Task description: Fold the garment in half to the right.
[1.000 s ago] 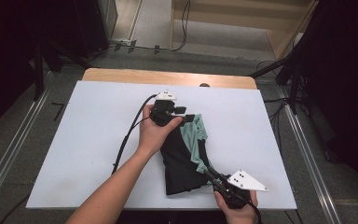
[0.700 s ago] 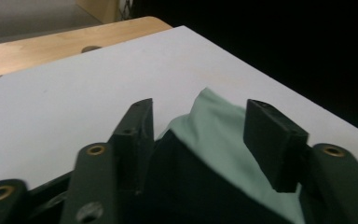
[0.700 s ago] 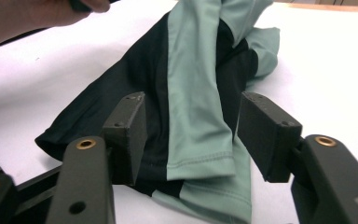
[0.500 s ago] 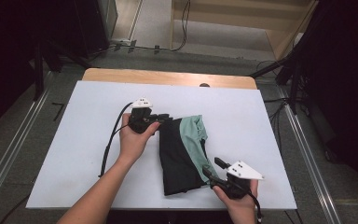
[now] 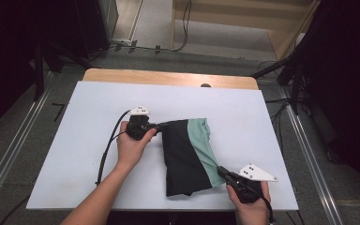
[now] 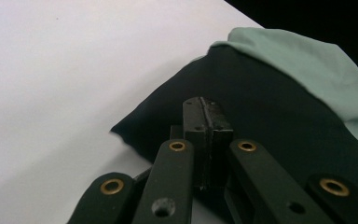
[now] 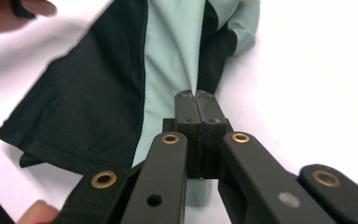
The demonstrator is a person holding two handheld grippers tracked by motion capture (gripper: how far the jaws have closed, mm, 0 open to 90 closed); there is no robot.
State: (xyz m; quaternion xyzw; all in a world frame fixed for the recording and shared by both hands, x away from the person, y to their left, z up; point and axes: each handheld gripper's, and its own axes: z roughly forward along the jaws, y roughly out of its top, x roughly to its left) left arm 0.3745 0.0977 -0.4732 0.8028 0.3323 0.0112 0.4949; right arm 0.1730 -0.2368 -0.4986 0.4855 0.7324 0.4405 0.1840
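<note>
Table with a white top took up most of the high view, and a folded garment lay on it a little right of the middle — mostly black, with a pale green band down its right side. The person's left hand came in from the bottom and held the left gripper at the garment's upper left corner; its jaws had just been closing and now stood together, pinched on the black edge. In the left gripper view the black cloth lay right around the joined tips. The right hand held the right gripper at the garment's lower right corner, where the green band ended. Its jaws had just closed too — in the right gripper view they met on the green strip, with the cloth running under them
</note>
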